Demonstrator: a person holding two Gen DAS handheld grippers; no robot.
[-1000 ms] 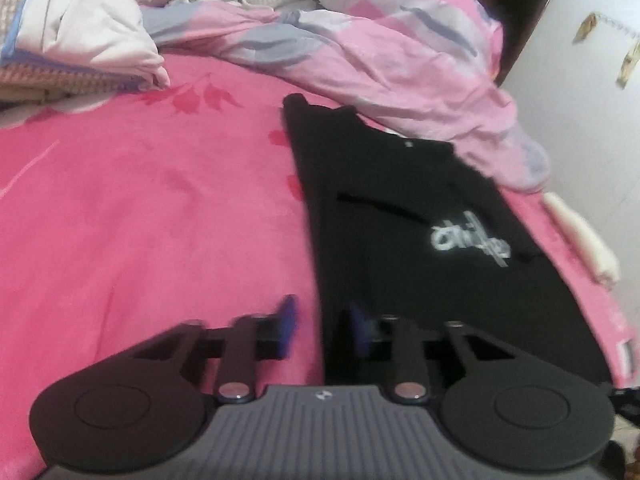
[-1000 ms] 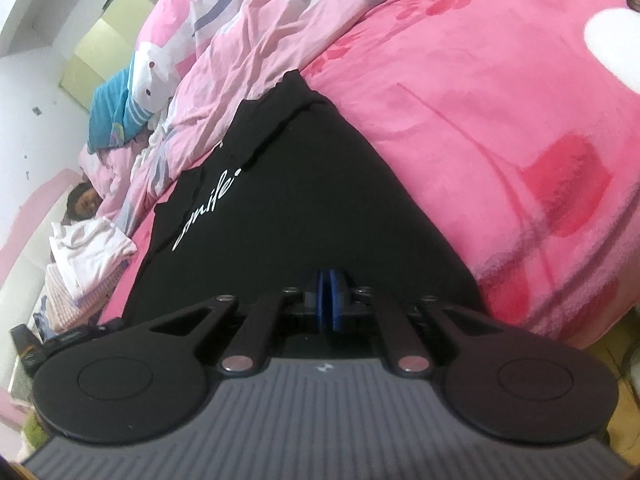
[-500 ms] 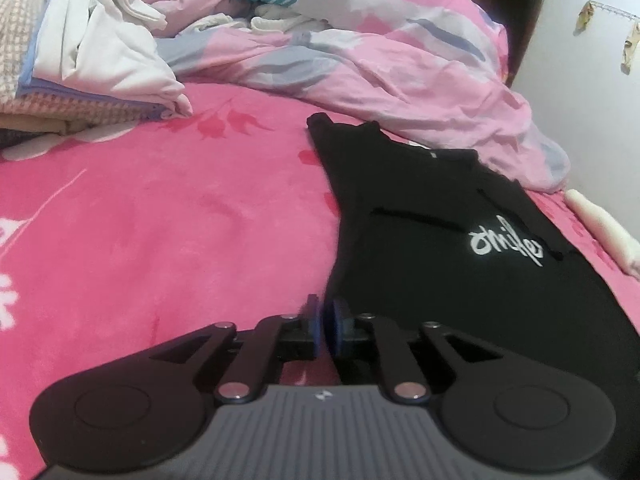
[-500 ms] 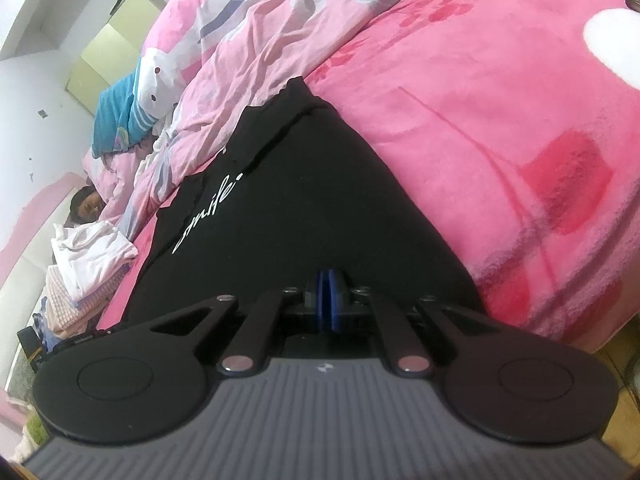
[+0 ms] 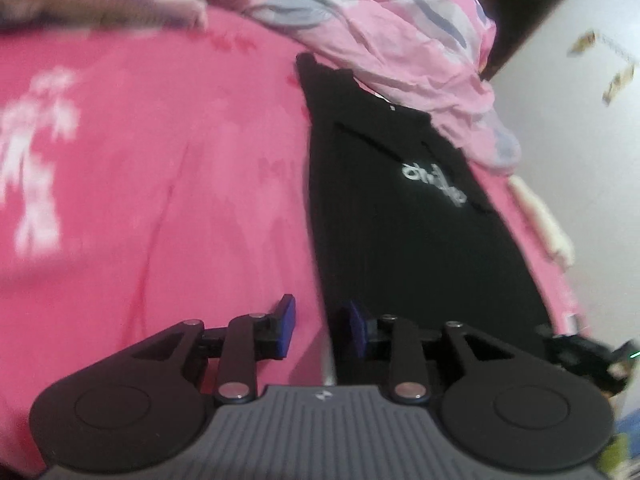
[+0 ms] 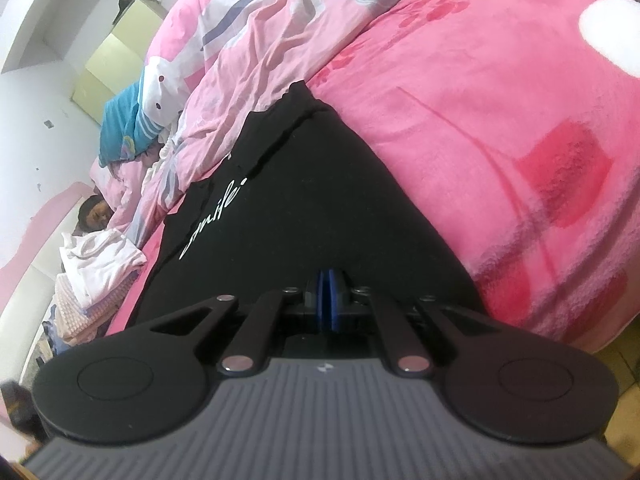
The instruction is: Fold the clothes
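Note:
A black shirt (image 5: pixel 420 216) with white script lies flat and long on the pink bedsheet (image 5: pixel 160 200). In the left wrist view my left gripper (image 5: pixel 320 322) hovers at the shirt's near left edge. Its jaws are opening; the edge runs between them close to the right pad and neither pad presses on it. In the right wrist view the shirt (image 6: pixel 304 200) stretches away from my right gripper (image 6: pixel 330 300), whose blue pads are shut on the near hem. The right gripper (image 5: pixel 580 356) also shows at the shirt's near right corner in the left wrist view.
A crumpled pink quilt (image 5: pixel 400 40) lies past the shirt's collar. A pile of folded clothes (image 6: pixel 100 264) sits at the far left, beside a person's head (image 6: pixel 94 216). A pale roll (image 5: pixel 540 220) lies along the bed's right side. The bed edge (image 6: pixel 560 320) drops to the floor.
The left jaws, nearly together half a second ago, have spread apart. The left view has shifted, so the folded pile has slid to the top left edge. The right gripper has not moved.

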